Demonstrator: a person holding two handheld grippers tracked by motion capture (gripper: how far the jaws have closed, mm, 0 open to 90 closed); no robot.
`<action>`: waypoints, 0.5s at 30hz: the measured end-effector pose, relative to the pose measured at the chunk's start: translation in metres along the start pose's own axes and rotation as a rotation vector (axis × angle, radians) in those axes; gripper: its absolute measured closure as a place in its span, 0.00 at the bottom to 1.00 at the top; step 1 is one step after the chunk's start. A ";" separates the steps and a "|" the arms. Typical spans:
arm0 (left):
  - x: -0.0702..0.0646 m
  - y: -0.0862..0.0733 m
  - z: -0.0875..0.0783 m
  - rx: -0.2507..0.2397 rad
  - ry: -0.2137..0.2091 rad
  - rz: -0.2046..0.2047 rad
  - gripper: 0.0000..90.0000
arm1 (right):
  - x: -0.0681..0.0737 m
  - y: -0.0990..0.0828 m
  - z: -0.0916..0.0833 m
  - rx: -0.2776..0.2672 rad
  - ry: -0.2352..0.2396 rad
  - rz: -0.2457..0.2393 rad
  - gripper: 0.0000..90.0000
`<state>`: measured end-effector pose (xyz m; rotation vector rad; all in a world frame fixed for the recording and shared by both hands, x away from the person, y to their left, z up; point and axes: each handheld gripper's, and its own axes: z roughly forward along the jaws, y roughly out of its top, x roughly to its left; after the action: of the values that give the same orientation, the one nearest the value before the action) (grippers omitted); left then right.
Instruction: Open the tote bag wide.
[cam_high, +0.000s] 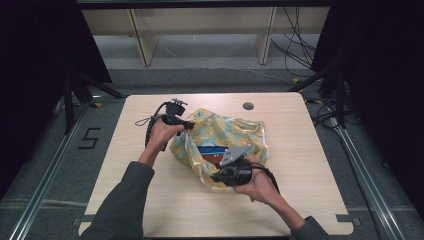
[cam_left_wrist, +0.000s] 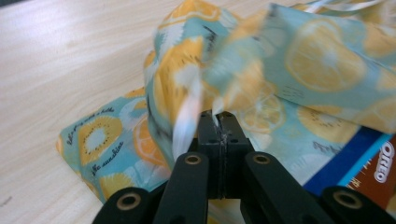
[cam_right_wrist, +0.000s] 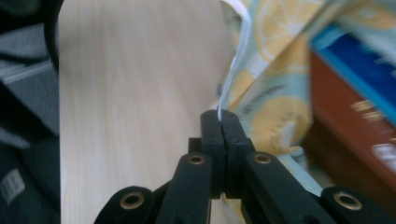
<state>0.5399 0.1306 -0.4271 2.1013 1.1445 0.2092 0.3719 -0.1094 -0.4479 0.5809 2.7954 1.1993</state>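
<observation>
You've got a fruit-print drawstring bag (cam_high: 220, 145) lying near the middle of the table (cam_high: 310, 200), thin soft cloth that folds and bunches wherever you pull it, light in itself, so it will probably slide across the smooth wood unless both ends are held. Inside it sits a box (cam_high: 212, 152), blue and brown, stiff-cornered, and I'd judge that is what gives the bundle any weight. The white drawstring (cam_left_wrist: 187, 121) looks slick and narrow, so a hem or a gathered fold is likely the surer place to take hold. Your left gripper (cam_left_wrist: 218, 115) is clamped tight on the gathered cloth and string at the bag's far rim; your right gripper (cam_right_wrist: 219, 113) is pinched closed on the white edge strip at the near rim, right beside the box. From the high view you get the whole layout, both hands (cam_high: 162, 132) either side of the bag's mouth. The left gripper view gives you the lettering on the box (cam_left_wrist: 373, 163) and the kiwi and lemon prints; the right gripper view shows how little cloth sits between those pads.
</observation>
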 end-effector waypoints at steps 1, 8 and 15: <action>0.003 -0.001 0.001 0.003 -0.006 -0.022 0.99 | 0.004 -0.003 0.004 0.005 0.002 -0.013 1.00; 0.006 -0.005 0.007 0.000 -0.005 -0.040 0.99 | 0.016 -0.011 0.036 0.094 0.049 -0.026 1.00; -0.001 -0.005 -0.012 0.000 0.010 0.018 0.86 | -0.003 0.007 -0.018 -0.099 0.017 0.008 0.73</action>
<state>0.5305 0.1375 -0.4213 2.1129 1.1324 0.2289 0.3739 -0.1179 -0.4308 0.5780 2.7308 1.3408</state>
